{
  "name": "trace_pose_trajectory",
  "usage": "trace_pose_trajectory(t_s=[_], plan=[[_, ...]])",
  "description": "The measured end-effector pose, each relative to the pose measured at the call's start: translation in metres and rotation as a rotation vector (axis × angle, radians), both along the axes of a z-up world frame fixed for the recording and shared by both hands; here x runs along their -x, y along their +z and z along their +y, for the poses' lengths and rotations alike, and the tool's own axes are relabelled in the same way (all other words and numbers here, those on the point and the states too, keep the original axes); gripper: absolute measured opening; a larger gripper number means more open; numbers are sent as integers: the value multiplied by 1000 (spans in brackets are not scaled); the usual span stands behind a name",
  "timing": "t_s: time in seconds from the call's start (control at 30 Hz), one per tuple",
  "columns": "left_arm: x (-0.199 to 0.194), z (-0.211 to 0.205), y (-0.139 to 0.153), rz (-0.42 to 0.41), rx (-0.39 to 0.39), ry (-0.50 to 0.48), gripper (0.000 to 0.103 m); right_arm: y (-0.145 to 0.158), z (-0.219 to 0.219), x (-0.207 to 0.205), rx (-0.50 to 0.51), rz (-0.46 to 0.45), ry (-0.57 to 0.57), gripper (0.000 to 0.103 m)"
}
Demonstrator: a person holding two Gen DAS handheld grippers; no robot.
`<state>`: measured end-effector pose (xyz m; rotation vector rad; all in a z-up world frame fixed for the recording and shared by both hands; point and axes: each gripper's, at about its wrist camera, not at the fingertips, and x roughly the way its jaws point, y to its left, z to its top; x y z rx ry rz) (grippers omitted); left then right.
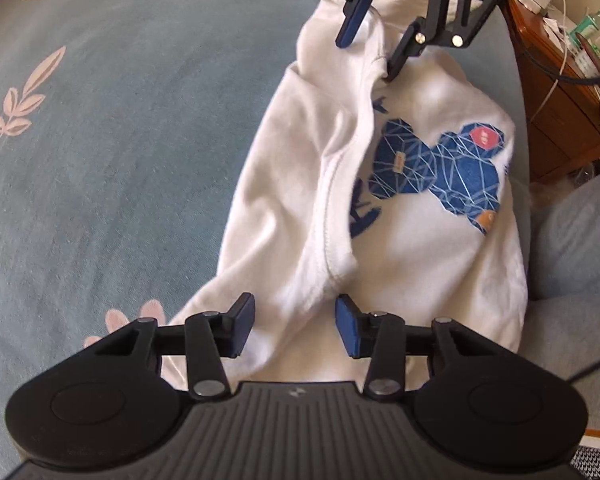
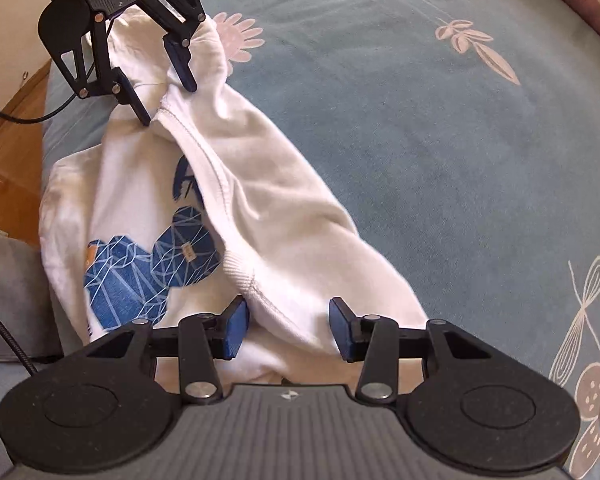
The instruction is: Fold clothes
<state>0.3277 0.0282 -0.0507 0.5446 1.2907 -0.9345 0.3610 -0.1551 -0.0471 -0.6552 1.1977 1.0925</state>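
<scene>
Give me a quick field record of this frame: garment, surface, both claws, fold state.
garment: white T-shirt with blue geometric print
surface: blue-grey floral bedspread
fold state: one side flap laid over the front, partly covering the print; bunched, not flat
left claw: open, fingers either side of a raised fold at one end
right claw: open, fingers astride the fabric at the opposite end
contact: cannot tell if the pads touch the cloth
nearby: wooden cabinet beside the bed
</scene>
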Motion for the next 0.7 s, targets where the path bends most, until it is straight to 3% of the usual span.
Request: trace_pose_trajectory(t_s=[0.23, 0.3, 0.33, 0.4, 0.43, 0.47, 0.53, 0.7], plan=[[27, -5, 0, -140, -94, -215, 34, 0, 5, 10, 48, -79, 110, 48], [33, -9, -2, -203, -128, -249, 26, -2, 4, 18, 69, -112, 141, 41], [32, -12, -3, -218, -135, -252, 26, -3, 5, 20, 75, -124, 154, 39], [30, -19, -4, -216, -131, -241, 25, -2, 10, 21, 66, -128, 161, 14], [30, -21, -4, -223, -126, -242, 20, -1, 12, 21, 63, -135, 164, 11], [32, -22, -4, -232, -125, -243, 12, 1, 13, 22, 61, -150, 168, 11], [32, -22, -2, -249, -124, -235, 7, 6, 14, 21, 59, -174, 168, 10], [-6, -9, 11, -299, -118, -74, 4, 20, 9, 7, 44, -230, 125, 9]])
